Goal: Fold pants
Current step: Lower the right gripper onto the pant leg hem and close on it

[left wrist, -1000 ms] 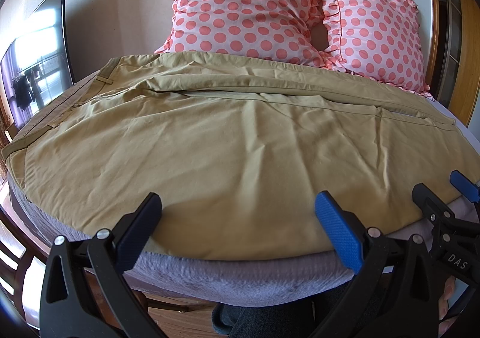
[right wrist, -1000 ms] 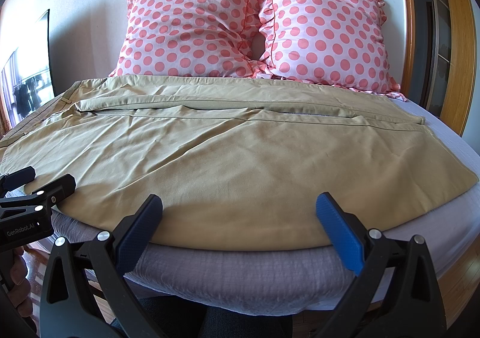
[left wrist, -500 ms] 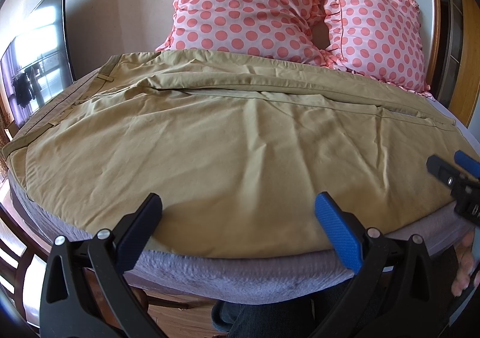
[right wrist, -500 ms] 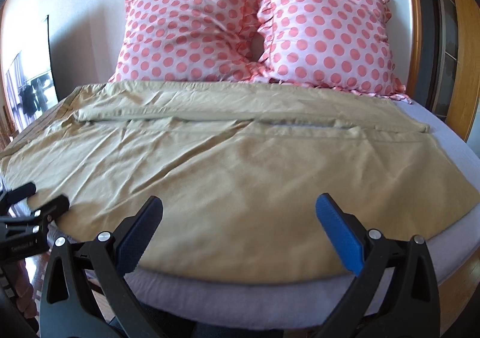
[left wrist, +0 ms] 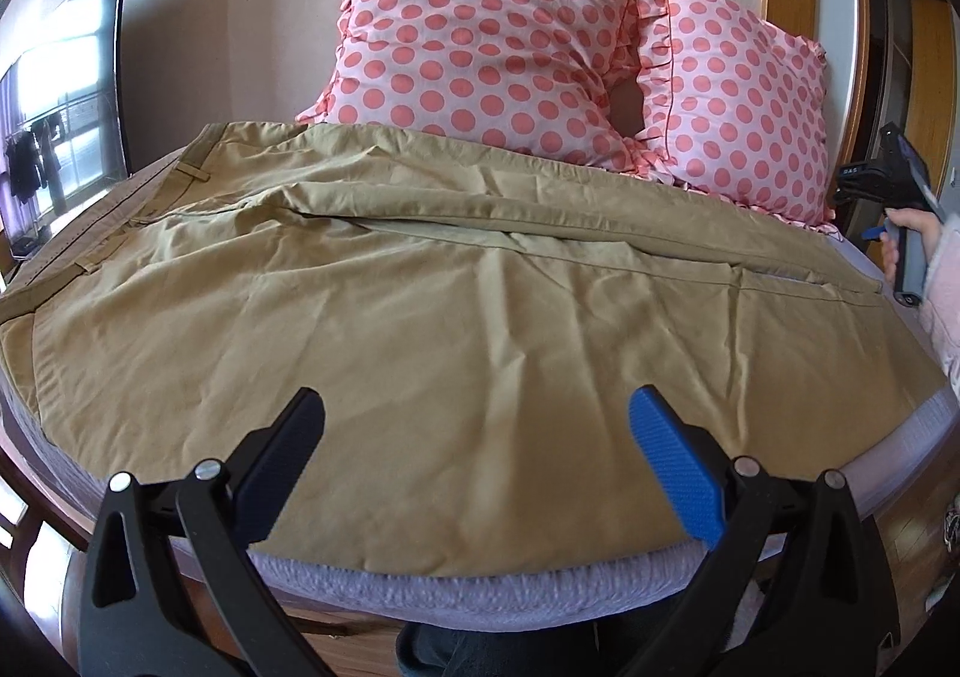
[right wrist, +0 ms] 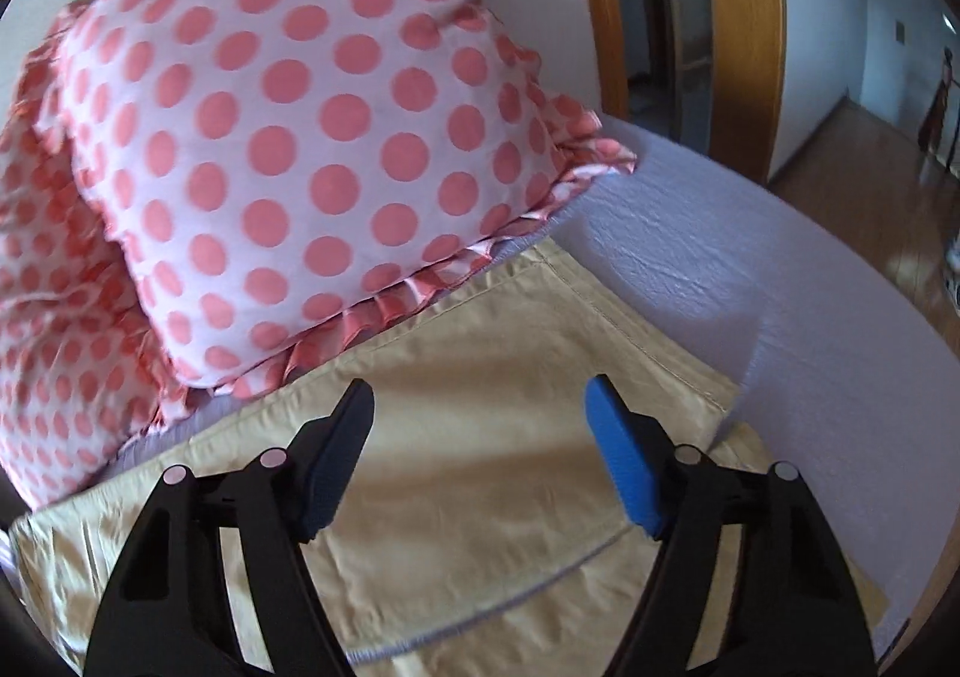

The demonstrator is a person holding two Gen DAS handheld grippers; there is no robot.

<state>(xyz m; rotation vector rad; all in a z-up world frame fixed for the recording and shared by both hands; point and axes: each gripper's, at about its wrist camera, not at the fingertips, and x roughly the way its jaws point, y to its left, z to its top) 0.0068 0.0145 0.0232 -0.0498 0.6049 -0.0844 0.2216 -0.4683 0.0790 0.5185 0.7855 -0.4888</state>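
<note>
Khaki pants creased, flat on lilac bed | left gripper agape, empty | right gripper agape, empty

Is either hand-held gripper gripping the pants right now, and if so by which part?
Nothing is held. The left hand-held gripper is open above the pants near the front edge; the right hand-held gripper is open over the hem end by the pillow.
</note>
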